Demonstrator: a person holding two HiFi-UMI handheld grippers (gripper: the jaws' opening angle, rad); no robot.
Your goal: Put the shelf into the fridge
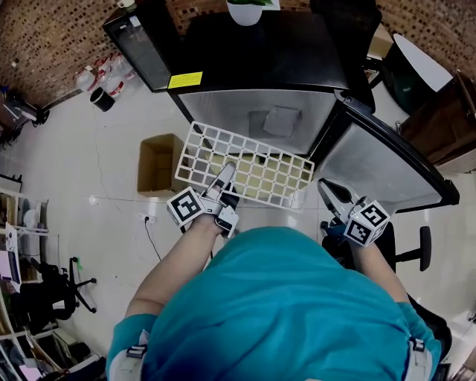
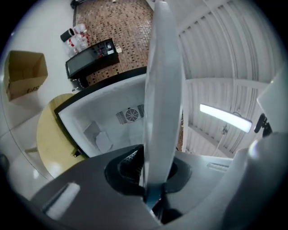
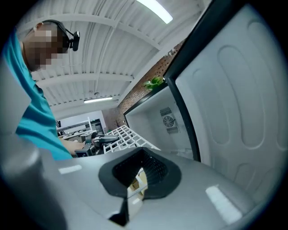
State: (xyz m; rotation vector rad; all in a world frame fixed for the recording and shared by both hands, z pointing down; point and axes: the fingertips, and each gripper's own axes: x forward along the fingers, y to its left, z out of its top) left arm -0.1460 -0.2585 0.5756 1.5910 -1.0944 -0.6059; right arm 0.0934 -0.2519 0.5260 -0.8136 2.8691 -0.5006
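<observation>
A white grid shelf (image 1: 253, 167) hangs level in front of the open fridge (image 1: 260, 111), just short of its mouth. My left gripper (image 1: 223, 182) is shut on the shelf's near edge. In the left gripper view the shelf (image 2: 162, 90) runs edge-on up from the jaws, with the fridge's white inside (image 2: 112, 121) and its back fan behind. My right gripper (image 1: 327, 192) is to the right of the shelf, near the fridge door (image 1: 387, 160), shut and holding nothing. The right gripper view shows the shelf (image 3: 123, 137) at the left and the door's inner face (image 3: 238, 99).
An open cardboard box (image 1: 156, 162) stands on the floor left of the shelf. A yellowish round table (image 2: 51, 139) lies below the shelf. Bottles (image 1: 104, 78) stand by the brick wall. A black chair (image 1: 416, 249) is at the right. A plant pot (image 1: 249, 9) tops the fridge.
</observation>
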